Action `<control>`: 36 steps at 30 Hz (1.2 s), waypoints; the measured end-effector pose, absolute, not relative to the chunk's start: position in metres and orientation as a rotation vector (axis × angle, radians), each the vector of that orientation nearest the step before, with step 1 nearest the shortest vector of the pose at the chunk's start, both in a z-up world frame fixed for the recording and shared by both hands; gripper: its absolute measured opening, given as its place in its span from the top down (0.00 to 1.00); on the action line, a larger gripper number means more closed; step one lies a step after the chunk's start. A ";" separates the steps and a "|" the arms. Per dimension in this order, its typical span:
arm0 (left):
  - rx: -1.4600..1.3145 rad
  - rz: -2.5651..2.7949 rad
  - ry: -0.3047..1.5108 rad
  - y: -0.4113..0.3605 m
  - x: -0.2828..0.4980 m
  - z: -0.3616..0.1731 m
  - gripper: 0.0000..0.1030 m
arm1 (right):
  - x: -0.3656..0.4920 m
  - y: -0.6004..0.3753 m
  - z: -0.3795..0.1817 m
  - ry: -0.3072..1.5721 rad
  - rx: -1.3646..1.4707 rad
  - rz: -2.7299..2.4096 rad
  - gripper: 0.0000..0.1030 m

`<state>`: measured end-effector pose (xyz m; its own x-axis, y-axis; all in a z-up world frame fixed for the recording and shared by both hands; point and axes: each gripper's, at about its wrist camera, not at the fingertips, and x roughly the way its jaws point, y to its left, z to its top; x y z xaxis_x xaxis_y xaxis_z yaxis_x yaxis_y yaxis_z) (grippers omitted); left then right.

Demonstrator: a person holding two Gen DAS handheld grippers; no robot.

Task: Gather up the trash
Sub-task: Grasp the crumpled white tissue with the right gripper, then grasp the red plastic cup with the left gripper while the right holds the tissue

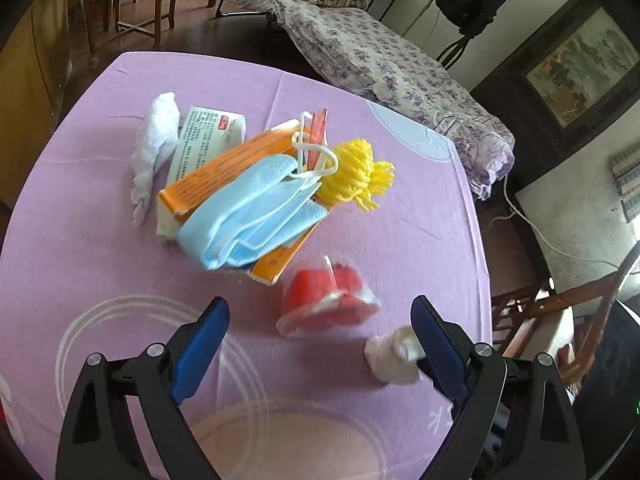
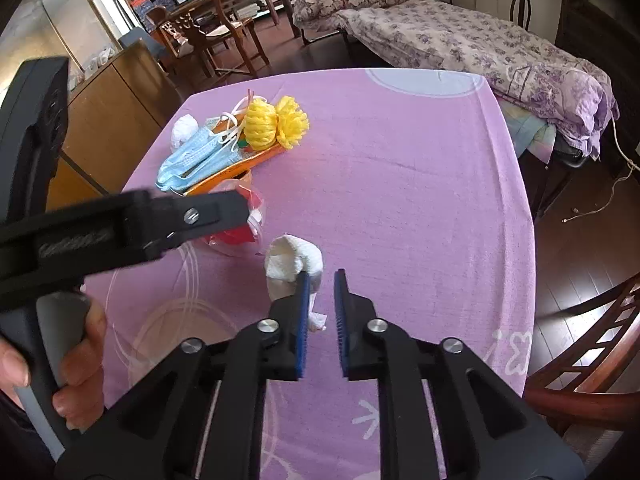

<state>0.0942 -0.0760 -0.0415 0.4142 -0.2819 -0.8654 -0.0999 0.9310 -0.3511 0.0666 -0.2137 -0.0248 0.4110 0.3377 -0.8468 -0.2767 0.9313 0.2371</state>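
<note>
- Left claw (image 1: 320,344) gaping wide, empty, above red wrapper (image 1: 326,300) at lower centre.
- Right claw (image 2: 321,312) narrowly parted, empty; tissue (image 2: 294,262) beside left pad, likely nudged away.

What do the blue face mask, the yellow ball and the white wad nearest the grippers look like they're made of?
Blue face mask: thin non-woven fabric, matte, pleated, with white elastic loops.
Yellow ball: probably plastic or foam netting, judging by its ribbed, frayed strands.
White wad: likely crumpled tissue paper, soft, matte and creased.

Mask (image 1: 248,208) atop box (image 1: 224,168), on table (image 1: 400,220)
</note>
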 end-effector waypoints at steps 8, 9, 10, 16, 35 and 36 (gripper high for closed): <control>-0.391 -0.071 1.183 -0.081 0.106 -0.055 0.14 | 0.065 -0.214 -0.025 1.076 0.061 0.397 0.67; -0.391 -0.065 1.182 -0.081 0.107 -0.056 0.19 | 0.065 -0.214 -0.024 1.076 0.059 0.399 0.66; -0.385 -0.066 1.182 -0.080 0.107 -0.056 0.21 | 0.065 -0.213 -0.025 1.076 0.058 0.401 0.64; -0.325 -0.100 1.197 -0.086 0.106 -0.054 0.46 | 0.064 -0.212 -0.024 1.073 0.054 0.399 0.55; -0.353 -0.087 1.092 -0.005 0.042 -0.017 0.46 | 0.050 -0.174 -0.026 0.998 -0.084 0.485 0.31; -0.364 -0.084 1.088 0.000 0.041 -0.017 0.46 | 0.049 -0.171 -0.026 0.996 -0.085 0.500 0.31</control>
